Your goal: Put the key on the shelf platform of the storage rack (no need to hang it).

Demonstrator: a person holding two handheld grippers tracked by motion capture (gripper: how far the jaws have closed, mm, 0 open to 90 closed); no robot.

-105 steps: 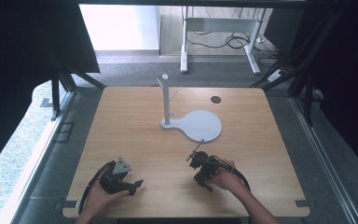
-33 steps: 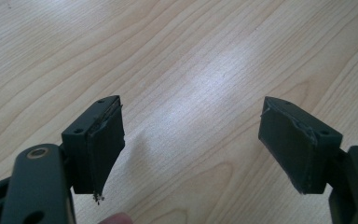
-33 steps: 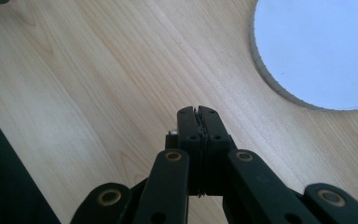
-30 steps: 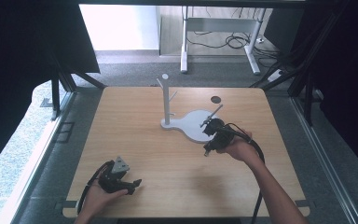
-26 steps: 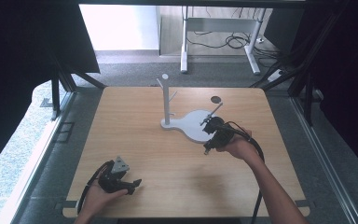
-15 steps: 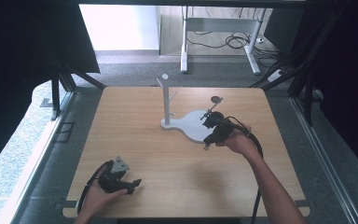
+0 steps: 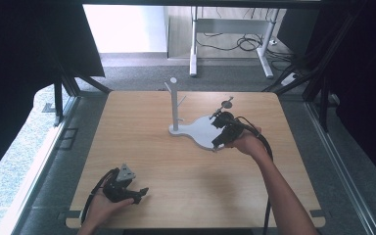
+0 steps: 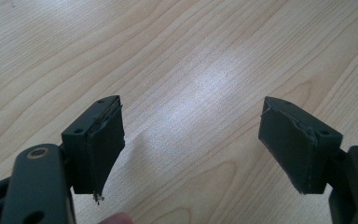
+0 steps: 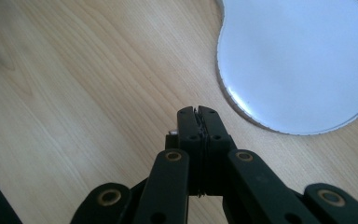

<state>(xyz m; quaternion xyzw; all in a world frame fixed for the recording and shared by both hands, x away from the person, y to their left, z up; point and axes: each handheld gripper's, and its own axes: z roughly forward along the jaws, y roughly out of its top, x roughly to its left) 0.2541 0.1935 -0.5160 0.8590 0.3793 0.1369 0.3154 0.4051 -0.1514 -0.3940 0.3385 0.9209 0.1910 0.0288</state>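
Pale wood with a flowing grain forms the table, which stands on grey carpet; a white desk frame and loose cables lie on the floor beyond its far edge, with dark curtains at both sides.

Right hand-held gripper: jaws pressed flat together, with no thing visible between them. Its own view shows the black linkage bars with brass-coloured pivots, and just ahead and to one side of the tips the rounded edge of a smooth white base plate. From the high view this hand-held gripper hovers over that plate's near lobe, and a white post with short pegs rises from the plate's narrow end, well beyond the jaws. A small dark disc lies on the wood just past it.

Left hand-held gripper: jaws spread wide, empty, over bare wood; the pads look worn and frayed at the edges. From the high view it rests near the table's front edge, well apart from the plate.
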